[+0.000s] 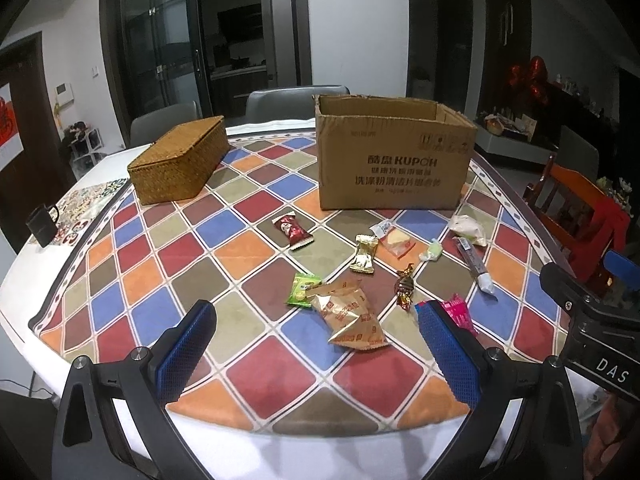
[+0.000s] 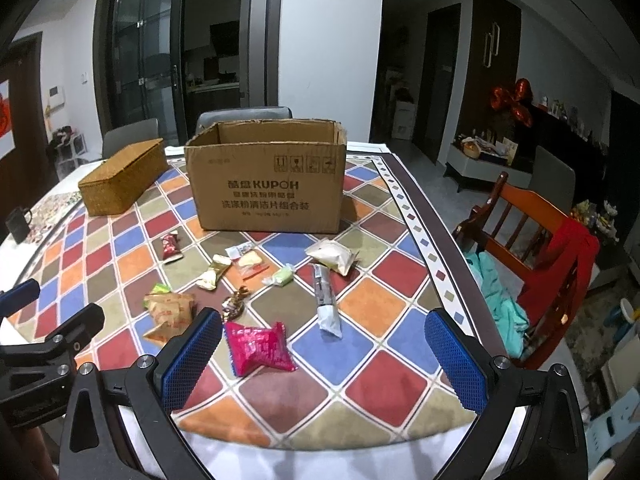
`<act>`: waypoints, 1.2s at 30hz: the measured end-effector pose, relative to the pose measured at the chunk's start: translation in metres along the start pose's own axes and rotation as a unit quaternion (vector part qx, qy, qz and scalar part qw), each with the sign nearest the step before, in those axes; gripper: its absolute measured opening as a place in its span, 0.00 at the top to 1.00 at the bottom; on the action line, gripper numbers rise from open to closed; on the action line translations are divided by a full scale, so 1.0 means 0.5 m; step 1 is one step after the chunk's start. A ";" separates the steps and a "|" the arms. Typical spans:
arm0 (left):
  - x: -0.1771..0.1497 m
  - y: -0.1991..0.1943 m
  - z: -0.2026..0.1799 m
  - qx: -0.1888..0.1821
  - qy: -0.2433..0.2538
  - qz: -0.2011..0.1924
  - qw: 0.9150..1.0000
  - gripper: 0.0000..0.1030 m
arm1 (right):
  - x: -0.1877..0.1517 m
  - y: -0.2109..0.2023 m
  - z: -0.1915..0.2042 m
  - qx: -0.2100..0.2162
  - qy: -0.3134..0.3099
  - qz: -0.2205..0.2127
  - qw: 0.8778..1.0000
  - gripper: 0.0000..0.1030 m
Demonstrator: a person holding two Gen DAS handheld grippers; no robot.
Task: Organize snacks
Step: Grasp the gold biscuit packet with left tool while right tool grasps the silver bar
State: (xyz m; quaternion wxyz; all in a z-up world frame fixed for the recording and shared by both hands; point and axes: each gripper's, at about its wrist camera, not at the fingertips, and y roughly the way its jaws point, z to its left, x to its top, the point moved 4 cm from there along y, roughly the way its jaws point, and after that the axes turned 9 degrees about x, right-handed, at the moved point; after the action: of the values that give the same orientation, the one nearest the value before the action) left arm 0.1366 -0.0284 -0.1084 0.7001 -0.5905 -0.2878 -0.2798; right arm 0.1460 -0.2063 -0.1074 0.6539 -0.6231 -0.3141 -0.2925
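Snack lot, loose, listed left to right: dark red wrapped candy (image 1: 291, 232); green sachet (image 1: 303, 289) tucked against two tan triangular packets (image 1: 349, 317); gold twist-wrapped sweet (image 1: 365, 253); clear-wrapped cake slice (image 1: 395, 241); brown foil candy (image 1: 405, 287); pale green sweet (image 2: 282, 275); pink foil packet (image 2: 258, 347); grey stick sachet (image 2: 327, 301); white puffed pouch (image 2: 333, 256). Receptacles: woven rattan lidded box (image 1: 180, 159) far left, open cardboard carton (image 1: 394, 152) printed KUPOH behind the lot. Surface: round table under a diamond-check cloth (image 1: 256, 248) in red, blue, orange and olive; black mug (image 1: 41, 220) at the left edge; grey chairs behind, wooden chair (image 2: 532, 248) at right, glazed doors in a dim room. Left gripper (image 1: 316, 344): jaws spread wide, holding nothing, tan packets lying between its fingers, just ahead. Right gripper (image 2: 324, 354): jaws likewise parted and empty, pink packet just inside its left finger (image 2: 192, 360), stick sachet ahead.
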 end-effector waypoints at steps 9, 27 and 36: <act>-0.007 0.071 -0.038 0.008 -0.001 0.024 1.000 0.01 | 0.001 0.067 -0.041 -0.021 -0.001 0.011 1.000 0.01; -0.053 0.203 -0.077 0.015 -0.016 0.100 0.995 0.20 | 0.001 0.216 -0.063 0.004 -0.024 0.052 0.998 0.07; -0.064 0.239 -0.084 0.000 -0.022 0.120 0.993 0.31 | -0.010 0.277 -0.071 0.014 -0.021 0.080 0.996 0.19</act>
State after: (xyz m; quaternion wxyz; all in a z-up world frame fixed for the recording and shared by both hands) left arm 0.2055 -0.0508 -0.2171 0.7217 -0.6272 -0.2305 -0.1808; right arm 0.2516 -0.2345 -0.1999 0.6772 -0.6430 -0.2807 -0.2216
